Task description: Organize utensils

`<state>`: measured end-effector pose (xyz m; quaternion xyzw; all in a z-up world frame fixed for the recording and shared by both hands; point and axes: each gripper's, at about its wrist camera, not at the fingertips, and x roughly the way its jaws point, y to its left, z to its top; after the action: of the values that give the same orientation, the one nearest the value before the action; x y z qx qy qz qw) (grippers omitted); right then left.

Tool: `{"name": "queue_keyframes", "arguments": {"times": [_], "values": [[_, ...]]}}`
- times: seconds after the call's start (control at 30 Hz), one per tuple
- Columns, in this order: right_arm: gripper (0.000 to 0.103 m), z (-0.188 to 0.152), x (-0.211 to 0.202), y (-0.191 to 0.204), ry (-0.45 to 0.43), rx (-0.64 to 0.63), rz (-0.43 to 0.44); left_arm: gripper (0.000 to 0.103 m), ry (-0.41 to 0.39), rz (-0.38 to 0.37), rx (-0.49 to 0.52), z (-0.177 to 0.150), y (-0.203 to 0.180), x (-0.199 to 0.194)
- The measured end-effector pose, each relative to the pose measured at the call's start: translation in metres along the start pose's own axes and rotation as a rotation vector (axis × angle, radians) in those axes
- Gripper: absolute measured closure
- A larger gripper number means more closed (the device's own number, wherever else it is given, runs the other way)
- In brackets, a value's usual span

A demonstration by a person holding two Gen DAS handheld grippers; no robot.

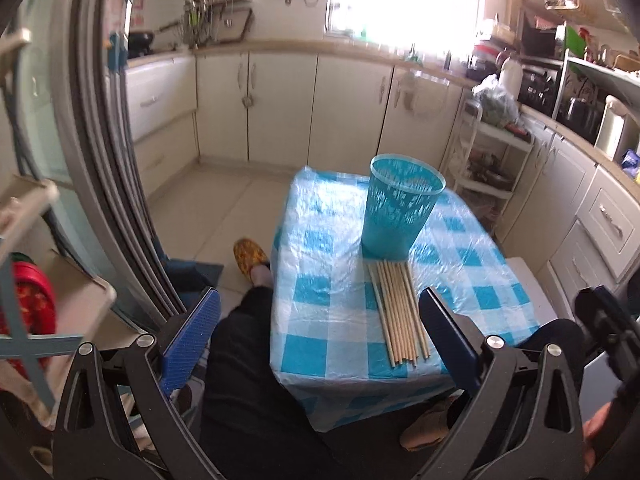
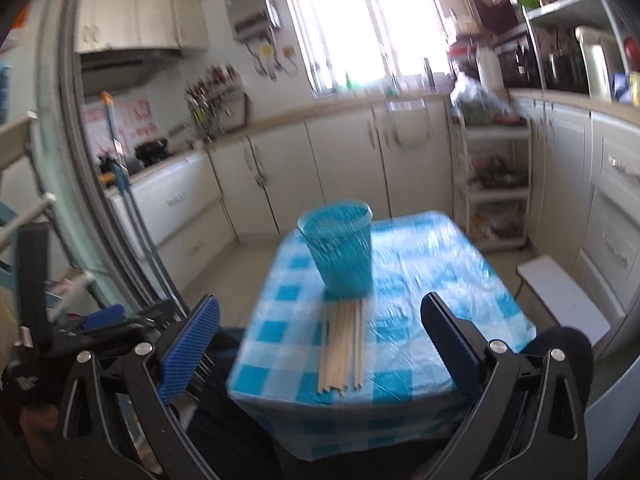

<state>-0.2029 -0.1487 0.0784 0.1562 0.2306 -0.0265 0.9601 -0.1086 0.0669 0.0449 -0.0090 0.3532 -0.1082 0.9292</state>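
Both tongs held wide apart and empty above a small kitchen table, the left gripper (image 1: 320, 344) and the right gripper (image 2: 320, 348) each looking down on a row of chopsticks (image 1: 400, 314).

From the left: a grey door frame (image 1: 104, 152) curves past the left gripper's blue pad, then the person's dark-trousered leg (image 1: 248, 360) and a yellow slipper (image 1: 250, 258) on the tiled floor. At centre stands the table under a blue-and-white checked cloth (image 1: 320, 264); the chopsticks lie side by side on it, their far ends just before the base of an upright teal mesh cup (image 1: 400, 210). To the right sit a white tiered rack (image 1: 492, 160) and cream cabinets (image 1: 600, 216). Nothing stands between either gripper and the chopsticks; the right wrist view is motion-blurred.
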Motion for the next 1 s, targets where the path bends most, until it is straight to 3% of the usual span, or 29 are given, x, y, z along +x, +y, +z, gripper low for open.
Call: {"name": "queue_keyframes", "arguments": {"times": [0.1, 0.2, 0.33, 0.67, 0.77, 0.83, 1.0], "values": [[0.029, -0.02, 0.07, -0.017, 0.201, 0.014, -0.023, 0.008, 0.094, -0.007, 0.001, -0.001, -0.002, 0.05], [0.048, -0.041, 0.121, -0.03, 0.342, -0.016, -0.055, 0.008, 0.158, 0.001, 0.004, -0.006, -0.007, 0.09], [0.068, -0.058, 0.181, -0.041, 0.463, -0.047, -0.075, 0.008, 0.225, 0.012, 0.023, -0.008, -0.016, 0.135], [0.08, -0.052, 0.265, -0.046, 0.514, -0.041, -0.056, 0.008, 0.337, 0.016, 0.024, -0.002, -0.04, 0.225], [0.083, -0.051, 0.273, -0.045, 0.507, -0.077, -0.051, 0.008, 0.355, 0.014, 0.017, 0.0, -0.046, 0.243], [0.091, -0.05, 0.275, -0.048, 0.512, -0.093, -0.045, 0.009, 0.37, 0.02, 0.017, 0.0, -0.05, 0.256], [0.097, -0.046, 0.276, -0.06, 0.544, -0.12, -0.014, 0.023, 0.41, 0.035, 0.026, 0.0, -0.06, 0.283]]}}
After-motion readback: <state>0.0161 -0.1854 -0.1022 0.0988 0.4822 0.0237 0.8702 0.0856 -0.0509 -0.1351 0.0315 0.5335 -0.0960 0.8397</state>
